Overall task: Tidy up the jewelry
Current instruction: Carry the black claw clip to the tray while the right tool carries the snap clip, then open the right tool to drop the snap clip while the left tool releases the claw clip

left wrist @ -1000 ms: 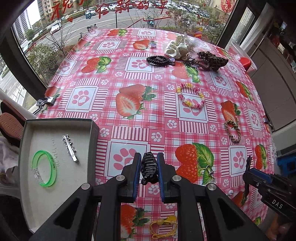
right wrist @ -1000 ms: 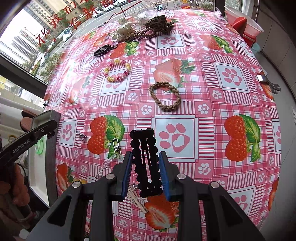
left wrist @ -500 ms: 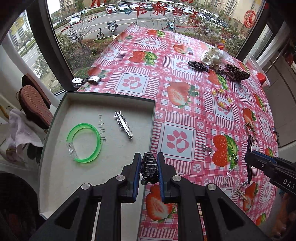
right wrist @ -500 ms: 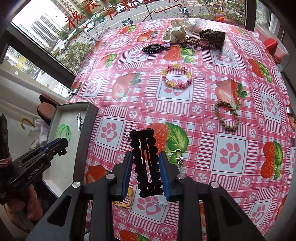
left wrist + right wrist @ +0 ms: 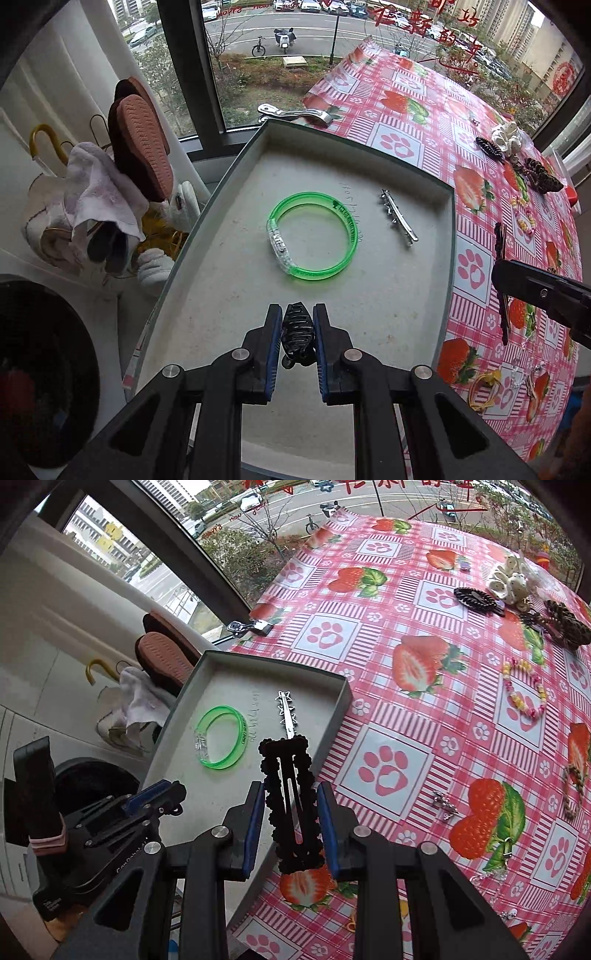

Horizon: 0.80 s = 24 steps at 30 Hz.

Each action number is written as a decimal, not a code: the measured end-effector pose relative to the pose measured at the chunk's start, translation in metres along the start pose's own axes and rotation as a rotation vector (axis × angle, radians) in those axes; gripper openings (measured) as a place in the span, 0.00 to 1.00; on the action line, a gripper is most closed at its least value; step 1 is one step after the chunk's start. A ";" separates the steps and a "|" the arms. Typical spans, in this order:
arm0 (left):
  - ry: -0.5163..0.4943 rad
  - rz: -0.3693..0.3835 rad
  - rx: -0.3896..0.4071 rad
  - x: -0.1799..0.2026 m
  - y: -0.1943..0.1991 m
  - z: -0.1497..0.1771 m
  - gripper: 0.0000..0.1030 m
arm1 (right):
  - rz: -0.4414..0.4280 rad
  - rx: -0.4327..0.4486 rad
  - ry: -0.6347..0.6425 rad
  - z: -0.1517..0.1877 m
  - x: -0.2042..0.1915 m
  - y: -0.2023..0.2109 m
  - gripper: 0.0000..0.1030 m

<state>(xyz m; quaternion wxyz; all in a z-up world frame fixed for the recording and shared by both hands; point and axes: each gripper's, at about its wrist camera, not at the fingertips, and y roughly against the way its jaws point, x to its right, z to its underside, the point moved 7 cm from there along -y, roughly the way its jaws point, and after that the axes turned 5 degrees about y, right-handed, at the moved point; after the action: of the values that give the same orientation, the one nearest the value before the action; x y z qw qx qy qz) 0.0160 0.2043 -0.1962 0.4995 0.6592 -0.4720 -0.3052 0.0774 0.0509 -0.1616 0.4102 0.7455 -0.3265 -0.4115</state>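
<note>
My left gripper (image 5: 297, 325) is shut on a small black claw clip (image 5: 297, 338) and holds it over the near part of the grey tray (image 5: 369, 317). In the tray lie a green bangle (image 5: 314, 236) and a silver hair clip (image 5: 398, 218). My right gripper (image 5: 291, 805) is shut on a black beaded snap clip (image 5: 291, 805), held above the tray's right edge (image 5: 334, 716). The left gripper also shows in the right wrist view (image 5: 155, 797), over the tray's near left side.
On the strawberry tablecloth (image 5: 406, 635) lie a bead bracelet (image 5: 522, 692), a braided bracelet (image 5: 574, 790), a black hair clip (image 5: 476, 598), a white scrunchie (image 5: 511, 581), a brown claw clip (image 5: 567, 624) and small metal charms (image 5: 445, 805). Shoes and cloth (image 5: 110, 192) sit left of the table.
Both grippers have swung left toward the tray with their clips. The left one now hangs over the tray's inside; the right one has reached the tray's right edge.
</note>
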 end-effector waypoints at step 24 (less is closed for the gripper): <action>0.050 -0.014 0.001 -0.006 -0.061 -0.051 0.23 | 0.103 -0.142 0.026 -0.035 -0.021 -0.111 0.31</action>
<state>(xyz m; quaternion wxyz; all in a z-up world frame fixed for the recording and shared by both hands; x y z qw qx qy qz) 0.0774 0.2326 -0.2386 0.5086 0.6701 -0.4549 -0.2922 0.1155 0.1306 -0.2409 0.4866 0.7021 -0.3290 -0.4025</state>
